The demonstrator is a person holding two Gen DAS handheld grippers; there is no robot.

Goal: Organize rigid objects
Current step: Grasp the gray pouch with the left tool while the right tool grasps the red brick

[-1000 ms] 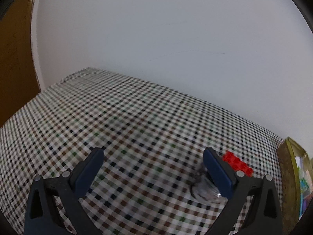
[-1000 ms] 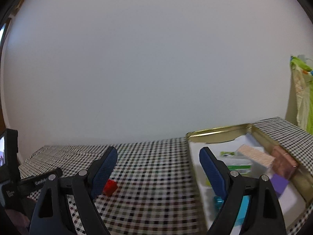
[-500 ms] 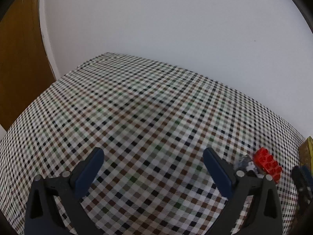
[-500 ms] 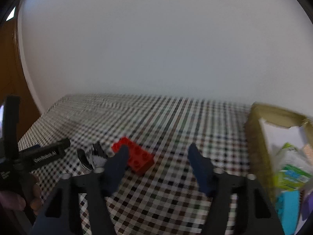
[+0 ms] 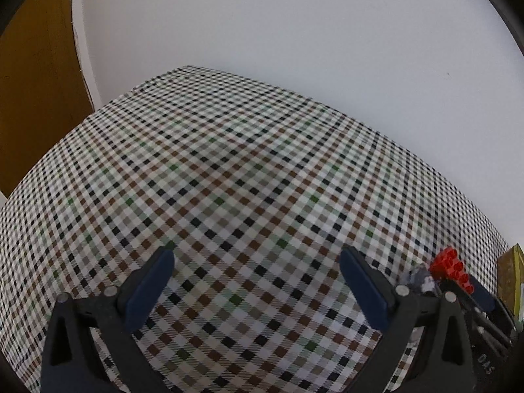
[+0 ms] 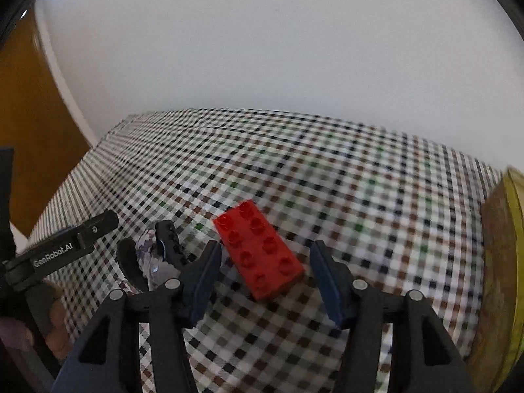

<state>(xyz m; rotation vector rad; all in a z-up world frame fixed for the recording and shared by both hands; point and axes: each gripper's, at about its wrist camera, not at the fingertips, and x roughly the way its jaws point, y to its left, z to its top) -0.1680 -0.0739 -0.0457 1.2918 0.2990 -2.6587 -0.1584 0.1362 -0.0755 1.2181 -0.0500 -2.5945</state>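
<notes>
A red studded brick (image 6: pixel 258 252) lies flat on the checked tablecloth (image 6: pixel 360 213). My right gripper (image 6: pixel 266 252) is open, with one finger on each side of the brick's near end. A gap shows on both sides and neither pad touches it. Just left of the brick lies a small clear and black object (image 6: pixel 160 252). In the left wrist view my left gripper (image 5: pixel 257 255) is open over bare cloth with nothing between its fingers. The red brick (image 5: pixel 452 268) and the small object (image 5: pixel 419 276) sit beyond its right finger.
A gold tin box (image 6: pixel 504 262) stands at the right edge of the cloth, and its corner (image 5: pixel 511 278) shows in the left wrist view. A white wall rises behind the table and a brown door (image 5: pixel 36 98) stands at the left. A hand (image 6: pixel 49 327) holds the left gripper's body.
The right gripper swung left from the tin and down to the red brick, and its jaws narrowed. The left gripper tipped downward and moved a little left of the brick.
</notes>
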